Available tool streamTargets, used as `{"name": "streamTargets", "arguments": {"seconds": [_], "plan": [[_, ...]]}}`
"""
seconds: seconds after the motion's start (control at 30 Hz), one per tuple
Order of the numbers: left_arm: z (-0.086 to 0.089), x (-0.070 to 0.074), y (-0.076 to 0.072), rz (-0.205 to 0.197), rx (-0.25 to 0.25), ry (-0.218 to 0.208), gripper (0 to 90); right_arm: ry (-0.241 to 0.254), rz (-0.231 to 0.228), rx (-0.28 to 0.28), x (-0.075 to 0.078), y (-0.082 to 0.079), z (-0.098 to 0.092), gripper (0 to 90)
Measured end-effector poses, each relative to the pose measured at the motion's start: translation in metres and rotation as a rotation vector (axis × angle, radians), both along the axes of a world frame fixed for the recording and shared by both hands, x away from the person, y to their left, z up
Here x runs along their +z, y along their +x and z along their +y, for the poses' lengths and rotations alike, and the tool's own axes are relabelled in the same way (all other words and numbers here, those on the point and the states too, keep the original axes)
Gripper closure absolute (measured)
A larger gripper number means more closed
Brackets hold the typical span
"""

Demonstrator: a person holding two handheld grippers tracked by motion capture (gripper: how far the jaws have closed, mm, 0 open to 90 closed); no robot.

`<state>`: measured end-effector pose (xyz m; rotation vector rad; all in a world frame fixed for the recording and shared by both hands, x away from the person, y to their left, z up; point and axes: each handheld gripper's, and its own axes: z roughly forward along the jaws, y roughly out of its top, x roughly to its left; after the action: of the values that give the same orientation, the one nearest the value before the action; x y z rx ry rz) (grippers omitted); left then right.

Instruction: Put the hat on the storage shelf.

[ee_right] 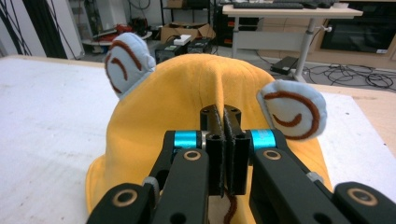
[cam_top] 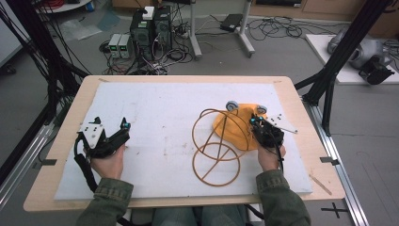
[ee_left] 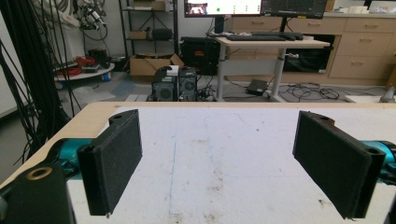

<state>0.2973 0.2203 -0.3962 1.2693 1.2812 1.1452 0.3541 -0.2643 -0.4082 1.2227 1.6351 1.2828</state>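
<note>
A yellow soft hat with two pale blue ears lies on the right half of the white foam board. In the right gripper view the hat rises in a pinched ridge, with one ear on the left and the other ear on the right. My right gripper is shut on that fold of fabric. A thin brown cord loops in circles just left of the hat. Over bare board at the left, my left gripper is open and holds nothing.
The board rests on a wooden table. Beyond the far edge, on the floor, stand computer boxes amid tangled cables. Black frame posts rise at both sides. A wooden stick lies at the table's right front corner.
</note>
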Motion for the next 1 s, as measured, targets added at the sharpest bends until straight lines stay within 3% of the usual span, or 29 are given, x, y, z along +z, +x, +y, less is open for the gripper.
{"name": "streamTargets", "arguments": {"seconds": [0.27, 0.37, 0.47, 0.67, 1.0], "plan": [[0.000, 0.000, 0.000, 0.003, 0.001, -0.013, 15.9, 0.026, -0.060, -0.005, 0.019, -0.005, -0.007, 89.8], [0.000, 0.001, 0.001, -0.001, 0.002, -0.015, 15.9, 0.054, -0.085, -0.002, 0.038, -0.007, -0.009, 89.8], [-0.001, 0.002, 0.001, -0.003, -0.003, -0.016, 16.0, 0.039, -0.107, -0.002, 0.050, -0.008, -0.010, 89.8], [-0.001, 0.003, 0.002, -0.008, -0.006, -0.033, 16.0, 0.034, -0.168, 0.003, 0.093, -0.009, -0.011, 89.7], [0.000, 0.003, 0.001, -0.007, -0.009, -0.033, 16.0, 0.047, -0.201, 0.001, 0.120, -0.008, -0.015, 89.7]]}}
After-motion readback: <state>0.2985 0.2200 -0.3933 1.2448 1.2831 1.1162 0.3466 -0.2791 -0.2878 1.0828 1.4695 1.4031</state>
